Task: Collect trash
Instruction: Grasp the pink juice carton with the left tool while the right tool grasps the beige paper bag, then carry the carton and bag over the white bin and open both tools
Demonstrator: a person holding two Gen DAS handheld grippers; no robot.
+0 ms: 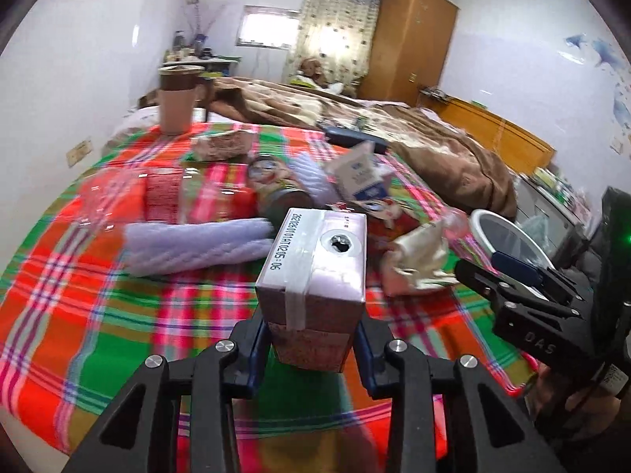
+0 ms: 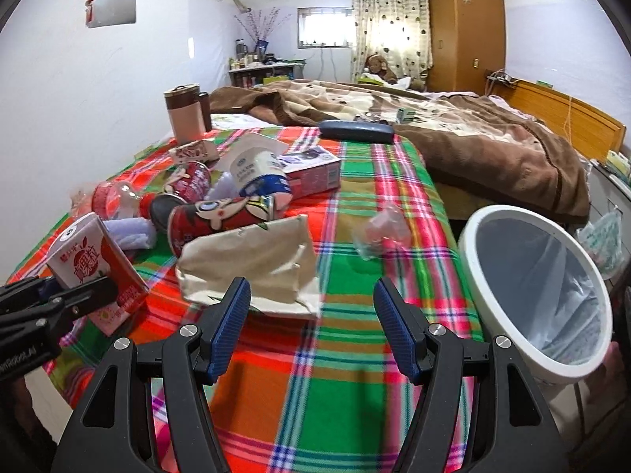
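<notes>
Left claw (image 1: 311, 339): narrow, clamped on a juice carton (image 1: 315, 272), blue pads pressed to both its sides. The carton stands upright between the fingers, foil straw hole and a printed date code on top. From the right wrist view the same carton (image 2: 94, 272) shows a red face with an apple picture, raised above the plaid blanket (image 2: 315, 374).

Right claw (image 2: 311, 327): wide, nothing between the pads, held over the blanket. Just ahead of its left finger, a crumpled beige paper bag (image 2: 252, 268) lies flat. Ahead and slightly right, a scrap of clear plastic (image 2: 378, 232). To the right of the right finger, beside the bed edge, a white-rimmed trash bin (image 2: 532, 287) with a clear liner.

Beyond the bag, a heap: a red cartoon-printed can (image 2: 221, 218) on its side, a second red can (image 2: 195, 185) behind it, a blue and white milk carton (image 2: 256, 177), a pink box (image 2: 311, 173), a pale purple cloth (image 2: 130, 232) to the left, a clear bottle with red label (image 2: 110, 197).

Further off: a tan tumbler with brown lid (image 2: 185, 114) upright, a dark case (image 2: 355, 132) at the blanket's far edge, a brown quilt (image 2: 473, 138) to the right.

Far end: a curtain (image 2: 390, 23) and a wooden wardrobe (image 2: 465, 27).
</notes>
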